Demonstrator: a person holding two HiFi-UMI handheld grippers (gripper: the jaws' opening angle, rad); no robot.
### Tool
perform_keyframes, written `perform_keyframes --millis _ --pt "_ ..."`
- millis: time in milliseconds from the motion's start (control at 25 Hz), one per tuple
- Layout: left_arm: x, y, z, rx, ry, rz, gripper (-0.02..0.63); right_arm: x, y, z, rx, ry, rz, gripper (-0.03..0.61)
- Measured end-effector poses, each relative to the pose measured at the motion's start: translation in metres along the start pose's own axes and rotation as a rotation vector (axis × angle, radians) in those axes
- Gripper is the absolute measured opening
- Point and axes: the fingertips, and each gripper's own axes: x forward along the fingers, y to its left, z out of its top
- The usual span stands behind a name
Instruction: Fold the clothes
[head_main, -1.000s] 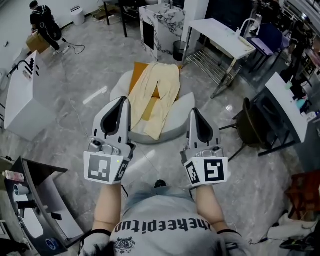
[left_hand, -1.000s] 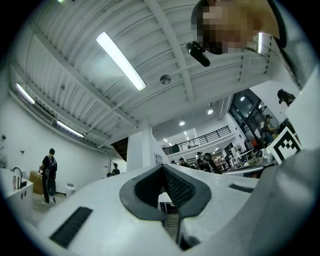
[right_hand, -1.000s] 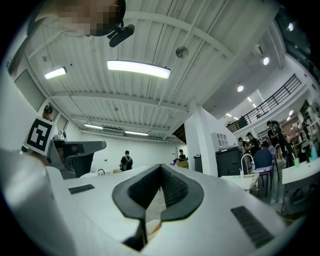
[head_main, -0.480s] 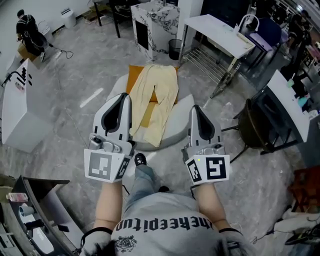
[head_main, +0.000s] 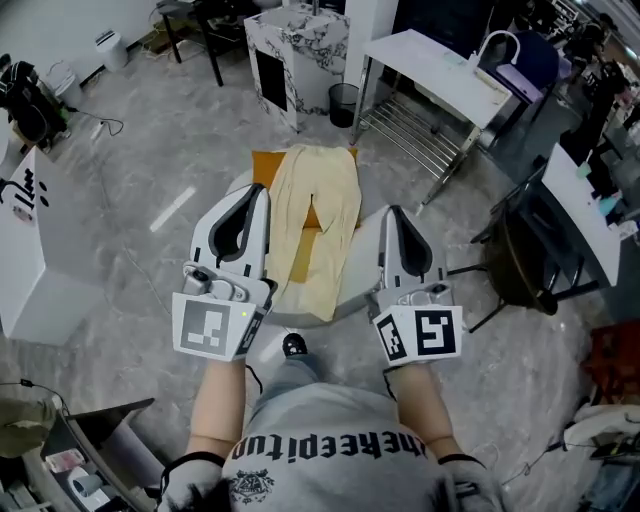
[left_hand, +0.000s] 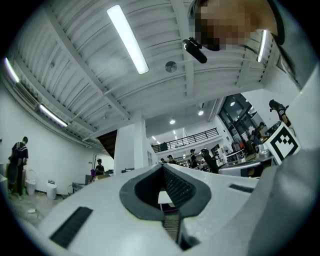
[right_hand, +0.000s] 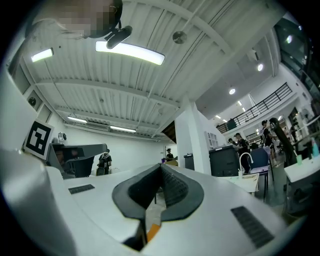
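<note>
**Item:** pale yellow cloth trousers (head_main: 318, 225), laid flat on a low round white padded seat (head_main: 366, 245), over a flat orange cushion (head_main: 264, 166).

**Position:** ahead of and below both gripper tips, in the lane between them.

**Long axis:** runs straight away along the grippers' pointing line, hems at the near end, waist at the far end.

**Left gripper** (head_main: 257, 198): jaws together, nothing in them. The near leg edge shows just beside its tip.

**Right gripper** (head_main: 393, 216): jaws together, nothing held. It is apart from the cloth, with bare seat between.

**Judgement:** the left is slightly the nearer. Each gripper would likely take one near hem corner.
</note>
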Motion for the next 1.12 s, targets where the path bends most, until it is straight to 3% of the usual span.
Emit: perform_keyframes --millis 480,1120 --pt "0.062 0.108 -0.047 -0.021 0.002 -0.080 0.003 0.113 0.033 -0.033 -0.020 0.017 -0.065 0.002" --pt "0.091 0.148 -0.090 -0.110 -0.010 -0.108 0.003 0.158 0.020 -0.059 -0.042 0.066 -0.127 0.002"
